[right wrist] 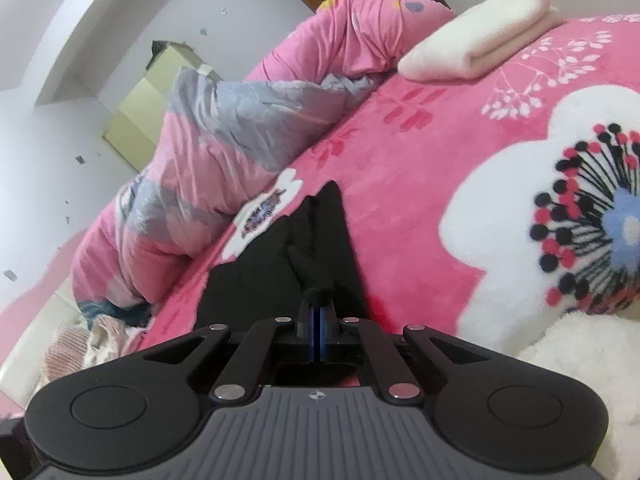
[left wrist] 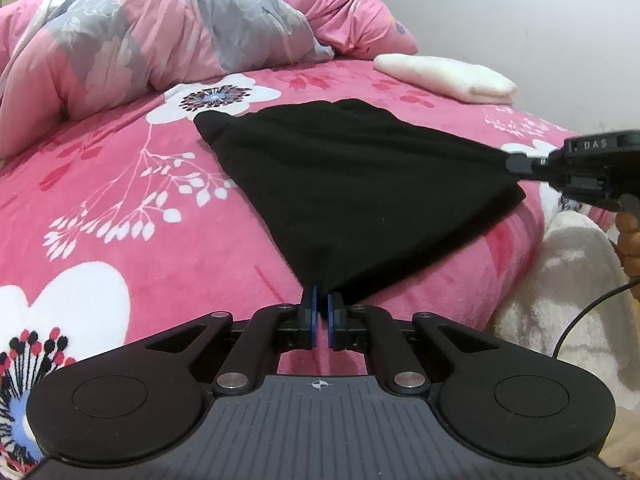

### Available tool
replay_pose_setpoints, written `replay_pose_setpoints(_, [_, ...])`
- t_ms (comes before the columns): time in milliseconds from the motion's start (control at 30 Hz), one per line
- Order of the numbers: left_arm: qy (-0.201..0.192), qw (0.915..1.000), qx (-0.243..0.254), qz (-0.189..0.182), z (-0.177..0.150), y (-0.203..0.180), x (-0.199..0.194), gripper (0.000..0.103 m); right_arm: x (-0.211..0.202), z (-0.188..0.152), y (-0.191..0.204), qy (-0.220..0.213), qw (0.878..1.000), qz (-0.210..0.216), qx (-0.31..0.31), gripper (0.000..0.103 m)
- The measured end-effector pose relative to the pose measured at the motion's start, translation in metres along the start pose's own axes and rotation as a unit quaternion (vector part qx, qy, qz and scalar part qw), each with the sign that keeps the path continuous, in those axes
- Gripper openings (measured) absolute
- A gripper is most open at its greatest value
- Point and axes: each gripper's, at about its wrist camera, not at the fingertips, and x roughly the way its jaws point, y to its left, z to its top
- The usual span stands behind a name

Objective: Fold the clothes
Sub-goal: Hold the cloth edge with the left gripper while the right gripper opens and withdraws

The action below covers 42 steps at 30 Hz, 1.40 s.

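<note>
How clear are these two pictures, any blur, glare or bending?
Left wrist view: sharp and evenly lit, fisheye bows the pink bedspread; black garment shows little detail. Right wrist view: tilted, strongly curved, the folded white towel slightly washed out.

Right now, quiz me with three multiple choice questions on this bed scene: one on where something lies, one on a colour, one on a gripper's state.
1. Where does the folded white towel lie?
A. beyond the garment, near the wall
B. on the garment
C. on the floor

2. What colour is the garment being folded?
A. white
B. black
C. grey

3. What is the left gripper doing?
A. open above the blanket
B. pinching the towel
C. shut on the garment's corner

Answers: 1 A, it rests past the garment's far edge. 2 B, solid black on the pink blanket. 3 C, black cloth runs between its pads.
</note>
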Motion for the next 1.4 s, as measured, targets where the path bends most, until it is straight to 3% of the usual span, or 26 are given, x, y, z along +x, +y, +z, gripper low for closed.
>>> replay_pose_setpoints(367, [0.009,0.9998,-0.011,-0.012,-0.003,0.007,0.001,0.003,0.007,-0.009,-0.013,0.013,1.000,-0.004,0.015,0.001])
replay_pose_setpoints(600, [0.030,0.9965,-0.046,-0.063,-0.010,0.032,-0.010,0.004,0.008,-0.011,-0.020,0.014,0.999,0.007,0.028,0.001])
replay_pose_setpoints(767, [-0.009,0.9928,-0.094,-0.073,0.000,0.060,-0.036,0.004,0.009,-0.011,-0.024,0.014,0.999,0.014,0.033,0.001])
replay_pose_setpoints(867, [-0.033,0.9908,-0.098,-0.087,0.014,0.059,-0.032,0.004,0.009,-0.011,-0.026,0.013,0.999,0.017,0.036,0.001])
replay_pose_setpoints(1033, [0.014,0.9916,-0.066,-0.110,0.013,0.032,0.011,0.005,0.010,-0.010,-0.027,0.013,0.999,0.019,0.037,0.001])
replay_pose_setpoints(1200, [0.030,0.9864,-0.101,-0.126,-0.002,0.037,0.015,0.005,0.012,-0.009,-0.029,0.015,0.999,0.024,0.040,0.001])
replay_pose_setpoints(1400, [-0.024,0.9896,-0.094,-0.106,0.015,0.057,-0.016,0.005,0.013,-0.008,-0.032,0.019,0.999,0.030,0.040,0.000])
